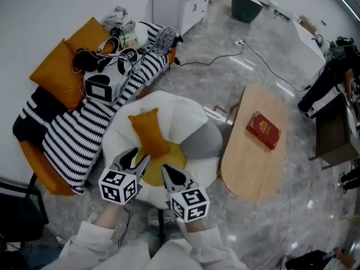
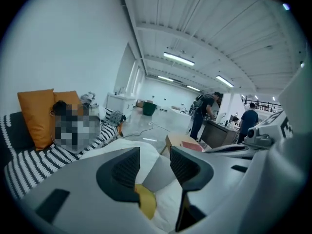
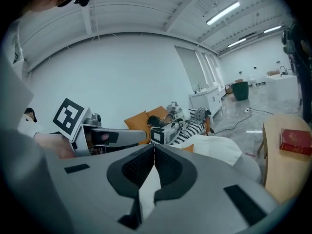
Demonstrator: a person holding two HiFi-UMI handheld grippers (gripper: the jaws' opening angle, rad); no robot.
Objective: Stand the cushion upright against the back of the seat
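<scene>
Left tool (image 1: 136,161) gaping, right tool (image 1: 170,173) closed; cushion (image 1: 148,133) just beyond both

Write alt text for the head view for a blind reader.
An orange cushion rests on a white seat, just beyond the open left claw and shut right claw. Striped blanket at left; wooden table with red book at right.

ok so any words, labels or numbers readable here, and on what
No text can be read.
The red book on the wooden table: gold print on its cover, too small to read.
Cubes on the left gripper and right gripper: black-and-white marker squares, no words.
</scene>
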